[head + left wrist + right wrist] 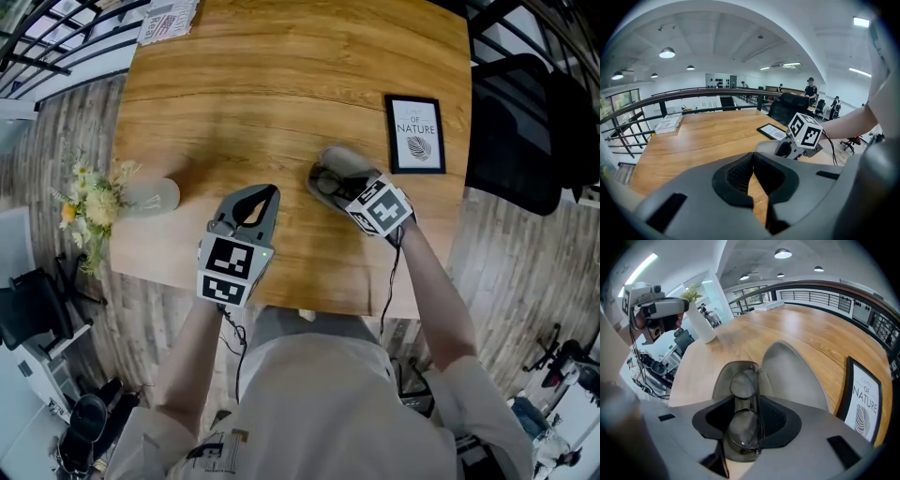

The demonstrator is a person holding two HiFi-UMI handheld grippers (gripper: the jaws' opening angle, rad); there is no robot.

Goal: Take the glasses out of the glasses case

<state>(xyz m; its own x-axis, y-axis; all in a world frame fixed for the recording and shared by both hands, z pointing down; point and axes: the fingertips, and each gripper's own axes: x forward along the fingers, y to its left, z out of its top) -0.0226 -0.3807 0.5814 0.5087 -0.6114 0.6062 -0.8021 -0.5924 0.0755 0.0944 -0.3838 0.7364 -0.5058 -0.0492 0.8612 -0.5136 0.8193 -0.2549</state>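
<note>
The right claw [746, 408] is closed on the glasses [744, 427]: in the right gripper view its two dark pads sit against either side of the frame, one lens between them and the other just beyond. The glasses are still over the lower half of the open grey glasses case [792, 371], whose lid stands raised to the right. In the head view the case [342, 159] lies right of centre on the wooden desk [281, 84], with a framed print [415, 134] near it toward the right edge. The left claw [751, 159] is empty, its tips pressed together, and sits lower centre. A white vase [155, 195] with flowers [89, 202] lies at the left edge.
</note>
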